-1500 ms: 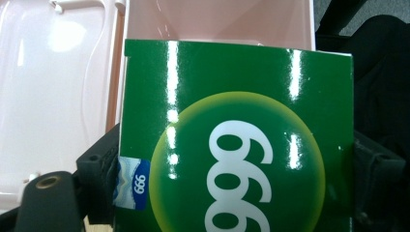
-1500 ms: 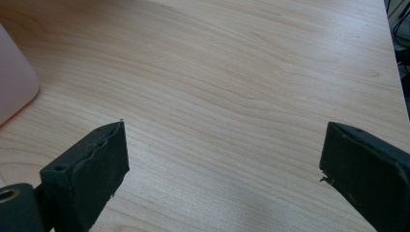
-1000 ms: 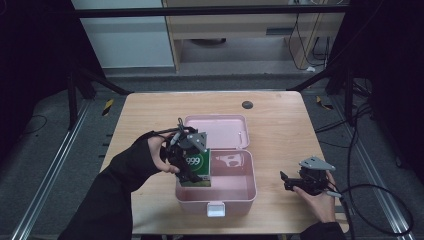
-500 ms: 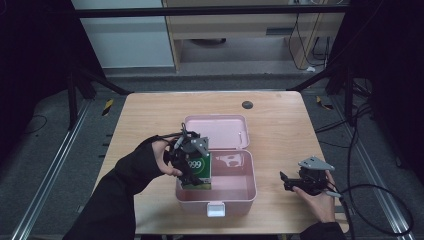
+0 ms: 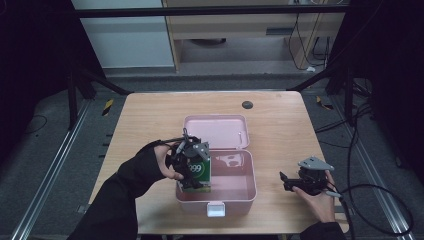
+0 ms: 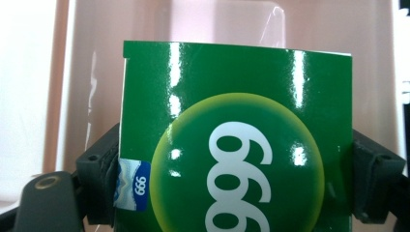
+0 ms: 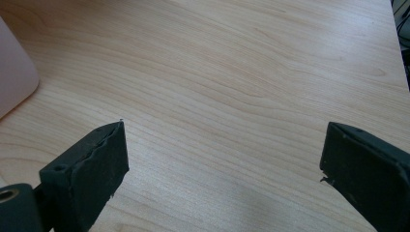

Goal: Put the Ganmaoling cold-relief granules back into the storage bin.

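Observation:
A glossy green carton (image 5: 202, 175) printed with "999" hangs upright over the left part of an open pink case (image 5: 250, 186), its lower end below the rim. My left gripper (image 5: 193, 167) is shut on it. In the left gripper view the carton (image 6: 237, 121) sits between my two black pads (image 6: 99, 162), which press on its sides, and the pink case wall (image 6: 217, 24) is behind it. My right gripper (image 5: 286, 183) rests open on the wooden table (image 5: 280, 130) right of the case. Bare wood shows between its fingers (image 7: 92, 164).
The case's lid (image 5: 215, 131) lies open toward the far side, and a white latch (image 5: 216, 209) faces the near edge. A pale object (image 5: 228, 160) lies inside at the back. A small dark disc (image 5: 247, 105) sits near the table's far edge. A case corner (image 7: 14, 72) borders the right gripper view.
My left gripper has sunk with the green carton, bringing it lower into the pink case. The right gripper has stayed where it was.

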Demonstrator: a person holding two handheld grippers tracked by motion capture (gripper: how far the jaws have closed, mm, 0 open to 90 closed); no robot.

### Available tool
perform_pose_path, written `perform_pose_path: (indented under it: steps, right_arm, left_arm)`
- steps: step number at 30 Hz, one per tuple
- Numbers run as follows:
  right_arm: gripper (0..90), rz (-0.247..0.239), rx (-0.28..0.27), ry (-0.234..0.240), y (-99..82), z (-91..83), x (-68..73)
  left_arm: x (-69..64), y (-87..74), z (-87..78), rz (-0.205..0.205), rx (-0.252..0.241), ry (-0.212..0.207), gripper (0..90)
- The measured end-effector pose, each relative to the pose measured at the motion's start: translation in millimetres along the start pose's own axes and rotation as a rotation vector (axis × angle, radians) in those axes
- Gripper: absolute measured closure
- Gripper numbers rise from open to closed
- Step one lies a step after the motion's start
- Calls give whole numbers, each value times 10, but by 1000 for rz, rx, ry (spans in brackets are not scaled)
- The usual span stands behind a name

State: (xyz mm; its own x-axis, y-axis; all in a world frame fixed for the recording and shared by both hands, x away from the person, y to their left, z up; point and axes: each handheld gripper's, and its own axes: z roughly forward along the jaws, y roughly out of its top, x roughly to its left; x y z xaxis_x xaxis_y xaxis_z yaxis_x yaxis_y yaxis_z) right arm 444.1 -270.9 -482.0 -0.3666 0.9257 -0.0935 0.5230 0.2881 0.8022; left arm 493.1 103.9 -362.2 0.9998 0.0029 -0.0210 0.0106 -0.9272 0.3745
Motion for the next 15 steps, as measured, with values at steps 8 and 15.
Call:
perform_pose_path:
  steps: [8,15]
  right_arm:
    - [32,-3,3,0,-2,5,3]
    - [26,-1,5,0,-1,6,5]
  left_arm:
    - [10,-67,116,-19,13,-11,140]
    - [13,-119,185,-33,12,-15,137]
